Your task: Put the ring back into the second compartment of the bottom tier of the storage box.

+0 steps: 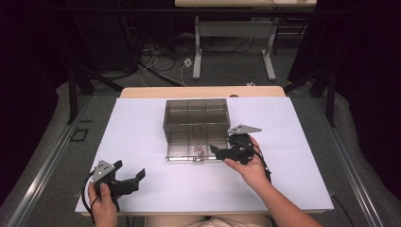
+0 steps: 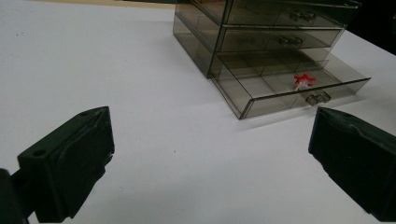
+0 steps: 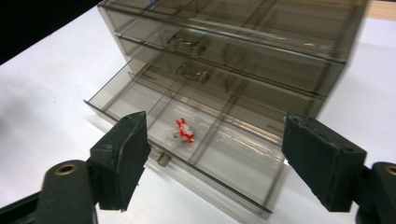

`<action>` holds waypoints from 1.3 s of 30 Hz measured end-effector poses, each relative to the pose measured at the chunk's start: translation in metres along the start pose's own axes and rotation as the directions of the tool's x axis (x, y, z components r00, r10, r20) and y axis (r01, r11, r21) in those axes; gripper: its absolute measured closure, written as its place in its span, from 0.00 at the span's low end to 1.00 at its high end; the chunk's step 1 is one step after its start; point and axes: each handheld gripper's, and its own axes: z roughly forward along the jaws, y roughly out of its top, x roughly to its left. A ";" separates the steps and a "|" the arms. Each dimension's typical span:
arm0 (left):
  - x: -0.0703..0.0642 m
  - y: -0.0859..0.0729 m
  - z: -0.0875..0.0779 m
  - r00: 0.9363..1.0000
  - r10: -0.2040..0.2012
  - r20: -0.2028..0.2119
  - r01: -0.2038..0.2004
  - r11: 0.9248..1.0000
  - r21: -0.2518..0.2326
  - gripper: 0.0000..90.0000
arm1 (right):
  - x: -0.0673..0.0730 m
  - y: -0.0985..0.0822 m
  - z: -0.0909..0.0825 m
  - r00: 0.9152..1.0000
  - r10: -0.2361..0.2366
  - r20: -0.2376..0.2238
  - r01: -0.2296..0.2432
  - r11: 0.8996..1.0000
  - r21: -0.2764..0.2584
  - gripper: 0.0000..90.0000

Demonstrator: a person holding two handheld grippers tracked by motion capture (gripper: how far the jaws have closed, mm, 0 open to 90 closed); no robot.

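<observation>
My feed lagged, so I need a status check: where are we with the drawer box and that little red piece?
Done: the bottom drawer of the clear drawer box is pulled out, and the small red piece lies inside it. In hand: nothing; the right tongs are open at the drawer front, the left tongs open and off to the side. Left, probably: pushing the drawer shut; the two upper drawers look closed.
</observation>
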 end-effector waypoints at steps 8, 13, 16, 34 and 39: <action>-0.001 0.000 0.001 1.000 0.001 -0.004 -0.001 1.000 0.000 0.01 | -0.018 -0.006 -0.020 0.999 0.022 0.028 -0.021 1.000 -0.019 0.16; -0.002 0.000 0.001 1.000 0.005 -0.004 -0.005 1.000 0.004 0.00 | -0.028 -0.012 -0.029 0.998 0.025 0.060 -0.023 0.999 -0.023 0.12; -0.002 0.000 0.002 1.000 0.007 -0.002 -0.007 1.000 0.006 0.01 | -0.033 -0.016 -0.034 0.997 0.023 0.075 -0.021 0.999 -0.029 0.06; -0.003 0.000 0.001 1.000 0.005 -0.007 -0.005 1.000 0.002 0.01 | -0.063 -0.042 -0.066 0.978 0.054 0.200 -0.039 0.996 -0.075 0.00; -0.003 0.000 0.002 1.000 0.005 -0.009 -0.005 1.000 0.001 0.01 | -0.073 -0.053 -0.073 0.969 0.075 0.235 -0.054 0.994 -0.097 0.00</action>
